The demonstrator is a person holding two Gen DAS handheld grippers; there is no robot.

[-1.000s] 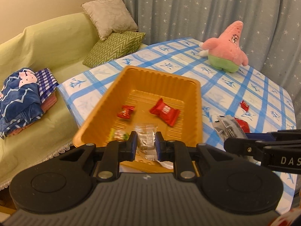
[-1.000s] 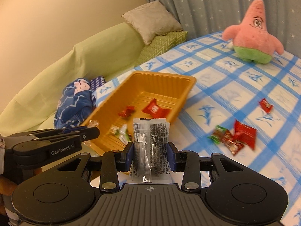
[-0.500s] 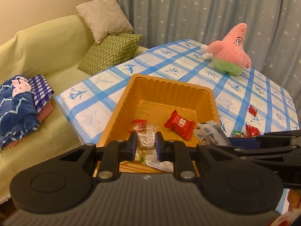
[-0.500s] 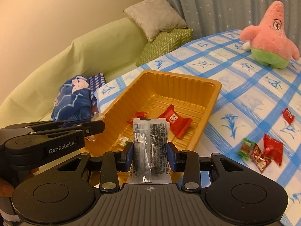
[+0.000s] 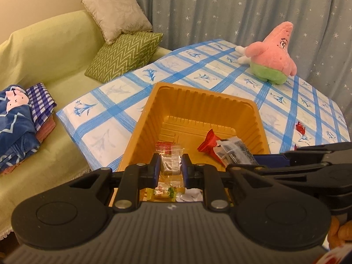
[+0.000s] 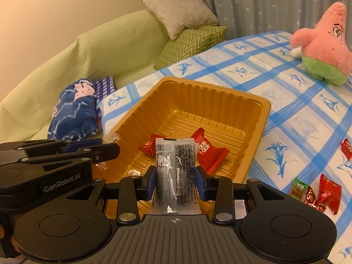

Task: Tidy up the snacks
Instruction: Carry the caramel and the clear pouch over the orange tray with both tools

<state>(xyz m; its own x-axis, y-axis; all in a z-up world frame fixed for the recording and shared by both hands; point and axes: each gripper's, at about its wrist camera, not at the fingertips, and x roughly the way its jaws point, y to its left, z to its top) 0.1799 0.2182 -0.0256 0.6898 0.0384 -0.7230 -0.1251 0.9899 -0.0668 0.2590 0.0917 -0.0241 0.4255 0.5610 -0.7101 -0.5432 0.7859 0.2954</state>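
Blue-checked tablecloth, both grippers poised above the ribbed orange plastic tray [image 6: 261, 118].
Left gripper [image 5: 170, 168] pinches a small clear-wrapped candy [image 5: 170, 161]; right gripper [image 6: 176, 177] pinches a clear black-speckled packet [image 6: 176, 171]. Best spread each gripper's jaws low inside; loose red sweets [image 6: 329, 192] wait beyond.

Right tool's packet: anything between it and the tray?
Nothing visible. The right tool holds the black-and-clear packet over the orange tray, whose top is open; only two red candies lie on the floor beneath.
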